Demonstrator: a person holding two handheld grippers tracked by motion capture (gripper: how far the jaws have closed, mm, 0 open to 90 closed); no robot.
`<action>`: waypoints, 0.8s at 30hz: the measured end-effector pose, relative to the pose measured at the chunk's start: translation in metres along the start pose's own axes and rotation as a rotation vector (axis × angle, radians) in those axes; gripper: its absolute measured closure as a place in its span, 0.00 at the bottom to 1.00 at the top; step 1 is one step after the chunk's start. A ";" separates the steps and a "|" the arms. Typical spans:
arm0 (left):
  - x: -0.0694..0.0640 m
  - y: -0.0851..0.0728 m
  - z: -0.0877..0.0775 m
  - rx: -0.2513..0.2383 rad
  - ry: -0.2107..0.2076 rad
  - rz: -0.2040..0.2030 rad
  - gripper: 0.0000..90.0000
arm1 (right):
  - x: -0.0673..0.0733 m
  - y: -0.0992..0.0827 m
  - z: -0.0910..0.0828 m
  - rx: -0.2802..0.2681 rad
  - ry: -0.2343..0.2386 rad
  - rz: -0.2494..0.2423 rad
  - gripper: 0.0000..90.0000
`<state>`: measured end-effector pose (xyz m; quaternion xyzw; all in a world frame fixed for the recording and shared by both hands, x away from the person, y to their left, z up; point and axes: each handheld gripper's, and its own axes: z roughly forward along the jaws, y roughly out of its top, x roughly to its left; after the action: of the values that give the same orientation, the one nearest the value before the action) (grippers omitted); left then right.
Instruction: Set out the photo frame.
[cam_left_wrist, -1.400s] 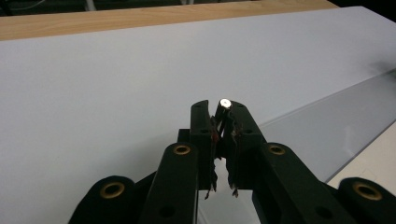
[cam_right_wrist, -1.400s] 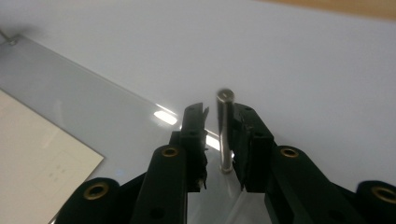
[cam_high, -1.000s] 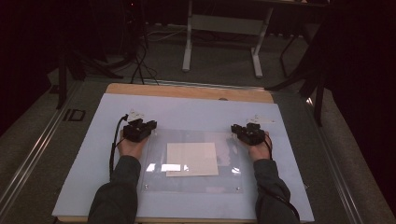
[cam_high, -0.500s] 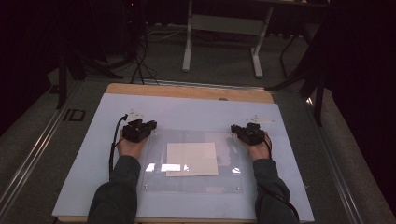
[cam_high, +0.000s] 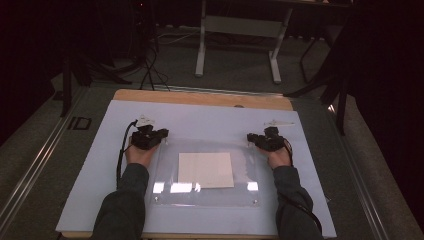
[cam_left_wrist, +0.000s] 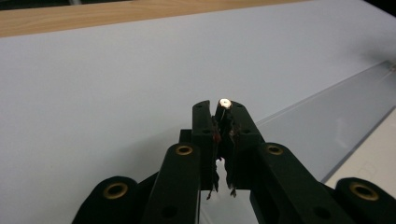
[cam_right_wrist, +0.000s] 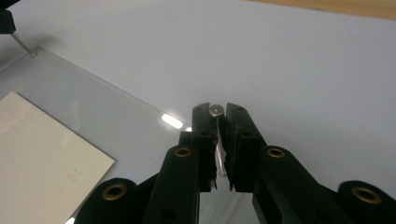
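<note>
Pins are what the two gripper views add: each shows a thin metal pin clamped between closed black jaws, something the high view is too far off to tell. In the left gripper view the left pin (cam_left_wrist: 224, 102) stands with its bright round head just above the jaw tips, over pale sheet, with the edge of the clear plate (cam_left_wrist: 327, 116) running off to the right. In the right gripper view the right pin (cam_right_wrist: 215, 110) shows a flat round head at the jaw tips and its shaft running down between them; the plate's corner lies just beyond, and far off at top left a second pin tip touches the plate's other far corner.

From the high view the layout comes clear. The left gripper (cam_high: 148, 138) sits at the far left corner of the clear plate (cam_high: 250, 175), the right gripper (cam_high: 266, 141) at the far right corner, each held by a hand with a dark sleeve. A cream paper square (cam_high: 206, 170) lies under the middle of the plate, well apart from both grippers.

The worktop (cam_high: 200, 97) is light wood, covered almost wholly by a pale bluish sheet (cam_high: 210, 122). Ceiling lights glare on the plate's near half. Around it the room is dark, with grey floor, a floor rail at left, and a white-legged table frame (cam_high: 237, 45) beyond.
</note>
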<state>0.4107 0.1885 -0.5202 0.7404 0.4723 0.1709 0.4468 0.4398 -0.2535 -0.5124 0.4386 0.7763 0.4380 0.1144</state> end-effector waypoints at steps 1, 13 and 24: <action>0.001 0.001 0.000 0.006 0.000 -0.001 0.94 | -0.001 0.002 0.001 0.009 0.001 0.015 0.92; 0.012 0.008 0.008 0.038 -0.052 -0.063 0.95 | -0.011 0.015 0.007 0.079 0.041 0.123 0.92; 0.019 0.012 0.019 0.031 -0.062 -0.158 0.95 | -0.019 0.023 0.014 0.103 0.050 0.210 0.93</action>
<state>0.4397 0.1934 -0.5235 0.7126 0.5177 0.1048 0.4618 0.4718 -0.2548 -0.5066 0.5117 0.7502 0.4179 0.0261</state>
